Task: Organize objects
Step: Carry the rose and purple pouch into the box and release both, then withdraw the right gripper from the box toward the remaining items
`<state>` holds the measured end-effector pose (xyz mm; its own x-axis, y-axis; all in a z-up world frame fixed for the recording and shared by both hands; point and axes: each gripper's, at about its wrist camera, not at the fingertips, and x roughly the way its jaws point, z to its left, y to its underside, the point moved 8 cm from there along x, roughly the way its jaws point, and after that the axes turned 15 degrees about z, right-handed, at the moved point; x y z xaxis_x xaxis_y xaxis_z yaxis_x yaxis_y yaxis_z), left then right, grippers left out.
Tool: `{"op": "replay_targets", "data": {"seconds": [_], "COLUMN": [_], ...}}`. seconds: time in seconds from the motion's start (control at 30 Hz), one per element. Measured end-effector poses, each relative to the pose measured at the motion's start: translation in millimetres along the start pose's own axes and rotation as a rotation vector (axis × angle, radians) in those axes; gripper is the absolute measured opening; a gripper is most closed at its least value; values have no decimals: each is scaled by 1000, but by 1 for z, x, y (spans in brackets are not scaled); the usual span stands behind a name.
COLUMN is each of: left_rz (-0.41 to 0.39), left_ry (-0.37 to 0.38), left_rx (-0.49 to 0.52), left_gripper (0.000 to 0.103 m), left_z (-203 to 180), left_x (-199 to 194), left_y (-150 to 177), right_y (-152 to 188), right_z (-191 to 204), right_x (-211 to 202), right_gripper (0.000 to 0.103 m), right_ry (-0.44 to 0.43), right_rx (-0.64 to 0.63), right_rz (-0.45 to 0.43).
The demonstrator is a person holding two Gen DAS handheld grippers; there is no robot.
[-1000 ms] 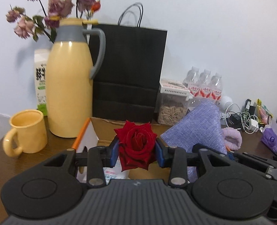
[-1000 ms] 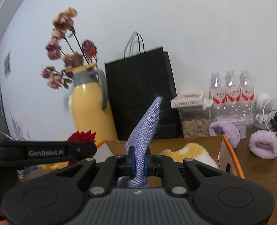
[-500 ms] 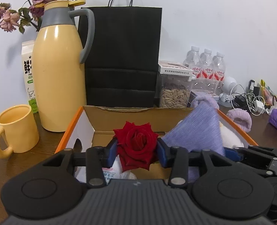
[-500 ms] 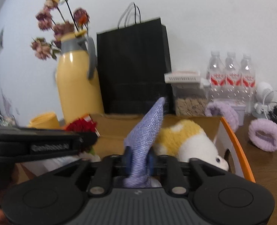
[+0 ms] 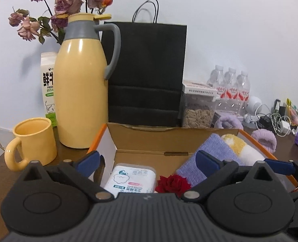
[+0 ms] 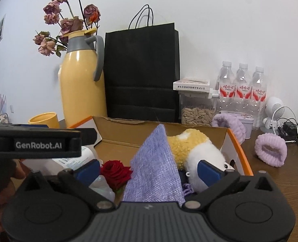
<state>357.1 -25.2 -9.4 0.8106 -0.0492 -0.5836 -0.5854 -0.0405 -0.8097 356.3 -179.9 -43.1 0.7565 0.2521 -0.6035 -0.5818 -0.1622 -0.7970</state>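
Both our hand-held grippers hang released over the cardboard box [image 5: 149,139]: the left hand-held gripper [image 5: 149,161] above the red rose [image 5: 173,184], the right hand-held gripper [image 6: 149,171] above the upright purple pouch [image 6: 157,169]. Both lie inside, directly below.

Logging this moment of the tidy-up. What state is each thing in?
Left tongs: open, holding nothing.
Right tongs: open, holding nothing.
Red rose: lying in the box.
Purple cloth: in the box, peaked upward.
Cardboard box: open.
Plush toy: lying in the box.
Yellow mug: upright.
Thermos jug: upright, lid shut.
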Motion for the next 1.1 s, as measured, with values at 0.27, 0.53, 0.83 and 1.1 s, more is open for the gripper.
{"op": "replay_targets", "data": {"seconds": [0.27,0.53,0.83,1.1], "left_rz": [-51,-67,-49,35], "left_ry": [8,17,26,30], "left_rx": [-42,-48,-13,-9], "left_gripper": [103,103,103,103], "left_z": [7,16,13,17], "left_x": [-17,-37,-67,-86], "left_y": [-2,14,42,71], "right_y": [-1,12,42,72], "right_z": [-7,-7,-3,0], "right_x": [-16,-50,-87,-109], "right_gripper": [103,103,103,103], "right_ry": [28,52,61,60], "right_rx": [16,-4,-24,-21], "right_rz": [-30,-85,-107,-82]}}
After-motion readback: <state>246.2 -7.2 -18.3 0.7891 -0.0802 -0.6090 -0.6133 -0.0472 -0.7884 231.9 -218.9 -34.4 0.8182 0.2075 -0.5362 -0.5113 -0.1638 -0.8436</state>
